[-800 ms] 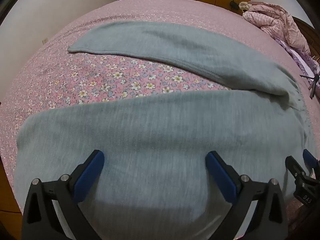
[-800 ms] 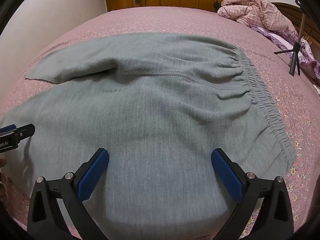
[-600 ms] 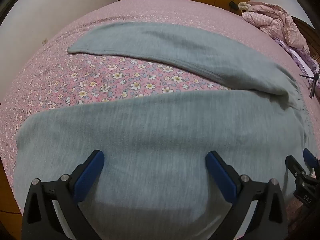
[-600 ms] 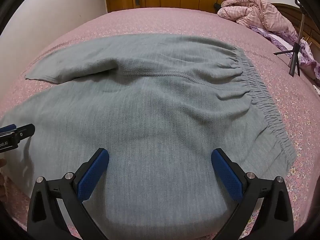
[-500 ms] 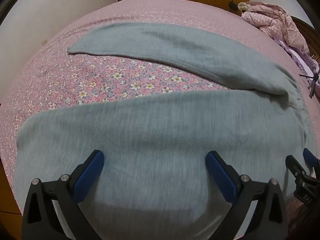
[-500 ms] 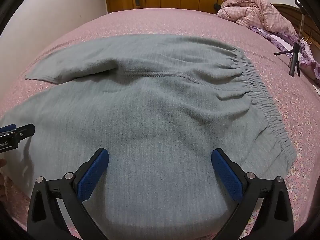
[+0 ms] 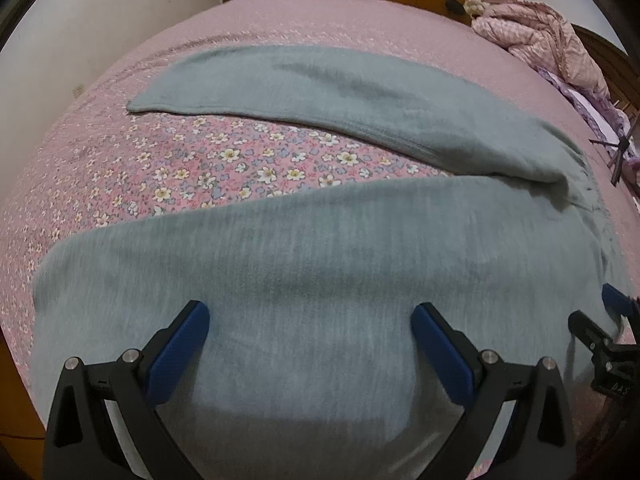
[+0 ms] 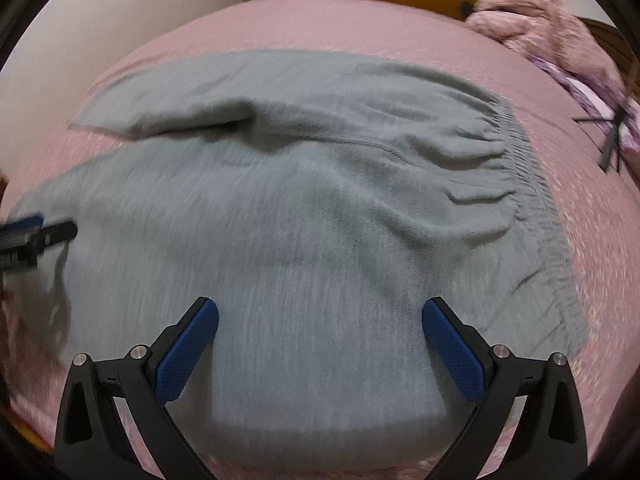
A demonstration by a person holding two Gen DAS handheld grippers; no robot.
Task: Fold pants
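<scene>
Both tongs stand released, jaws spread wide and nothing between them: left tongs above the near leg, right tongs above the seat of the garment, neither visibly pressing the cloth. Going down in size — bed, covered in a pink floral sheet, takes up nearly the whole field in both wrist views. Grey-green pants lie spread flat on it, unfolded: legs splayed in a V with bare sheet showing between them, near leg running leftward under the left tongs, far leg angling away toward the far side, its hem lying flat. Elastic waistband sits at the right end, gathered and slightly puckered; a few soft ridges in the seat just beside it. Pink quilted bundle heaped at the far right corner of the bed, well apart from the pants. Small dark tripod-like stand near that edge — too small to say more. Right-wrist view is motion-blurred. Progress, judged: layout done, no fold made yet. Remaining: bring one leg over the other so the legs stack, then fold lengthwise toward the waistband. Likely next is a pinch on the near edge of the cloth by each pair of tongs.
</scene>
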